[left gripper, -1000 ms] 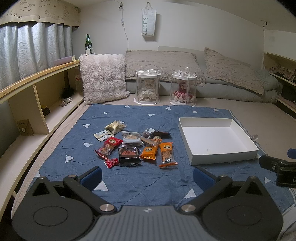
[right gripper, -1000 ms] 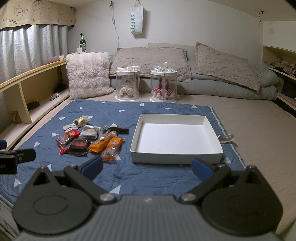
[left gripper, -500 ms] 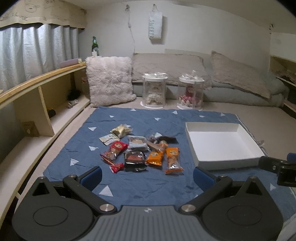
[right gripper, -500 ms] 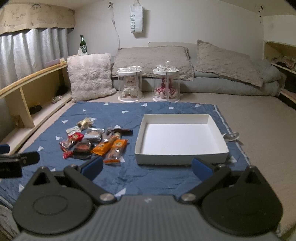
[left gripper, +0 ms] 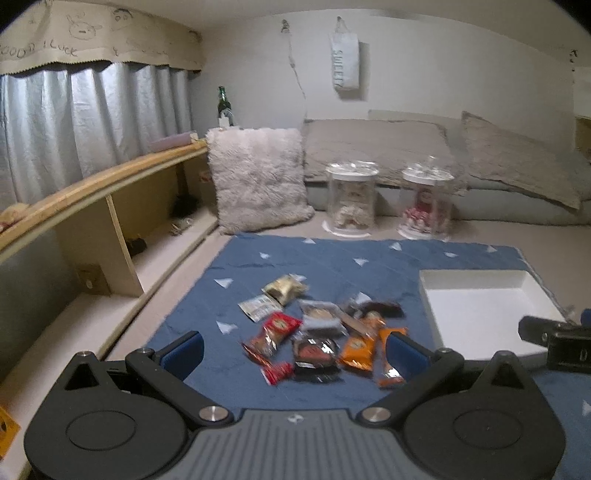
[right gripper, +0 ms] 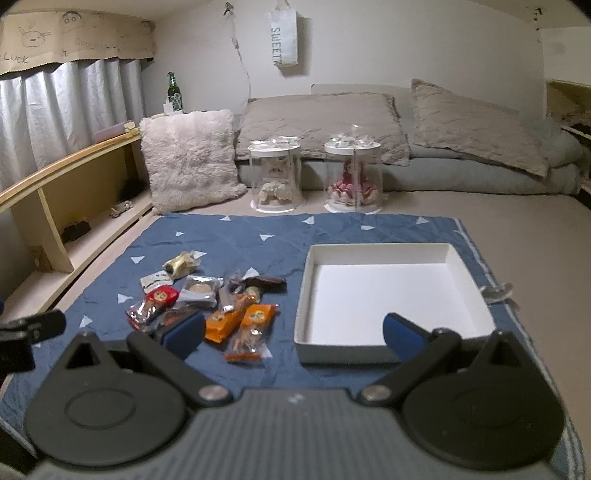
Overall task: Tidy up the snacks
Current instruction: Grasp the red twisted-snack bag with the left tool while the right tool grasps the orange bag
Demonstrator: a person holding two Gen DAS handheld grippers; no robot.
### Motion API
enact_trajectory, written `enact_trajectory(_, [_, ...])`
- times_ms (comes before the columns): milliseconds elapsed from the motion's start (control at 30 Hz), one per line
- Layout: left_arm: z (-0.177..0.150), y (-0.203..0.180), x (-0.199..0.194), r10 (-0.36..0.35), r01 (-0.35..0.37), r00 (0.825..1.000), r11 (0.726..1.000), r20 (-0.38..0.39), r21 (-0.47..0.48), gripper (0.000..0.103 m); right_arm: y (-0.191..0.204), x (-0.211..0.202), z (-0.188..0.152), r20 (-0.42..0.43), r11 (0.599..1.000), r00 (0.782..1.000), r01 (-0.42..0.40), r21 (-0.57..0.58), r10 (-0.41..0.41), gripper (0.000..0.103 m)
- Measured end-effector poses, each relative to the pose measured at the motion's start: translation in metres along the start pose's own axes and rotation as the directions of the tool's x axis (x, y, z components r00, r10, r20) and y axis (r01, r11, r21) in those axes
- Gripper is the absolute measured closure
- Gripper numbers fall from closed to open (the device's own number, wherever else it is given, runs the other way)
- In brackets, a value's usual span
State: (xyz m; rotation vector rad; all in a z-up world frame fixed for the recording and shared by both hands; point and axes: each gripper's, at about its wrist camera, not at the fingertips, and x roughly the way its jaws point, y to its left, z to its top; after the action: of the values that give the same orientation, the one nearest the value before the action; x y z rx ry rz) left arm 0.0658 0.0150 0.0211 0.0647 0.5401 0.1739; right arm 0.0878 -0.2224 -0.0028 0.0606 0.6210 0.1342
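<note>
Left of the white box [right gripper: 388, 295], on the blue mat [right gripper: 258, 236], lies the heap of snack packets [right gripper: 221, 302] (their labels too blurred to read). Behind the box, a wall bag [right gripper: 283, 35] reads "SWEET". Both the left gripper [left gripper: 291, 350] and right gripper [right gripper: 293, 332] hover with jaws released, holding nothing. Bare mat borders the box's near edge.

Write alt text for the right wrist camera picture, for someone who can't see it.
An open handheld gripper hangs over a blue mat, with a pile of wrapped snacks ahead to its left and an empty white box to its right. Behind stand two clear jars, cushions and a curtained window.
</note>
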Motion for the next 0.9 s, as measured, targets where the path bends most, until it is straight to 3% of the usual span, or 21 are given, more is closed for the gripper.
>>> enact_trajectory(367, [0.039, 0.023, 0.063, 0.036, -0.036, 0.999, 0.999, -0.008, -0.026, 0.0, 0.021, 0.065, 0.026, -0.01, 0.998, 1.0, 0.012, -0.053, -0.013, 0.0])
enact_trajectory(600, [0.045, 0.037, 0.116, 0.017, -0.023, 0.994, 0.998, -0.109, -0.059, 0.0, 0.037, 0.109, 0.031, -0.055, 0.997, 0.998, 0.013, -0.08, -0.017, 0.0])
enact_trajectory(800, [0.04, 0.045, 0.166, 0.05, -0.052, 0.982, 0.999, -0.184, -0.006, 0.0, 0.048, 0.15, 0.031, -0.084, 0.992, 0.995, 0.038, -0.118, -0.049, 0.0])
enact_trajectory(900, [0.031, 0.051, 0.187, 0.022, -0.025, 0.973, 1.0, -0.23, -0.01, 0.0, 0.048, 0.17, 0.027, -0.113, 0.994, 0.993, 0.033, -0.108, -0.045, 0.0])
